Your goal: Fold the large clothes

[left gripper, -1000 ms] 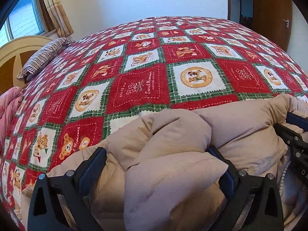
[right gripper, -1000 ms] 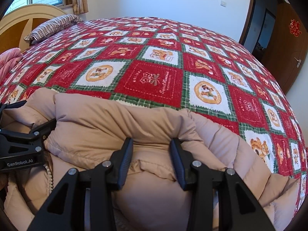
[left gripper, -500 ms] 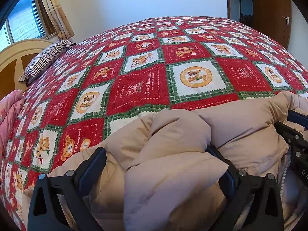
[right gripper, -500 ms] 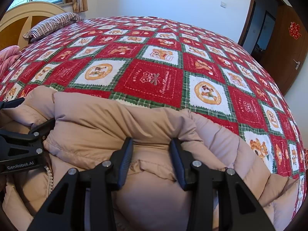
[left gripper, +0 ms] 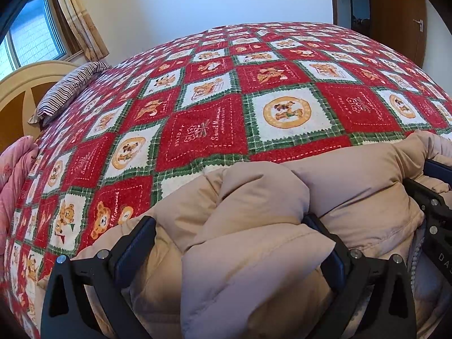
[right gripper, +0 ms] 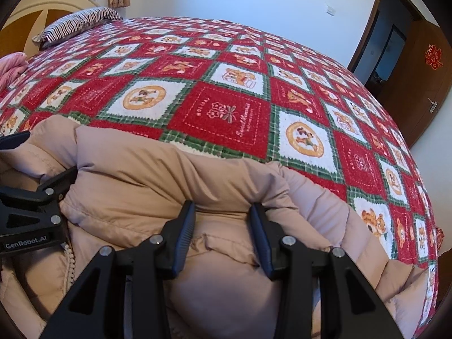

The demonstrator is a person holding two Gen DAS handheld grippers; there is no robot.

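The beige puffer coat [left gripper: 353,186] lies bunched at the near edge of the bed [left gripper: 212,130], on its red and green checked cover. The left wrist view shows the left tongs [left gripper: 230,243] spread wide around a thick fold of the coat, and whether the pads press it I cannot tell. The right wrist view alone shows the right tongs [right gripper: 221,226] narrower, clamped on a ridge of the coat, with a beaded zipper edge [right gripper: 69,262] at the near left.

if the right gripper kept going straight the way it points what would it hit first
The beige jacket: its puffy fold already fills the right gripper, whose jaws appear pressed on it. Beyond lies the red quilt, probably.
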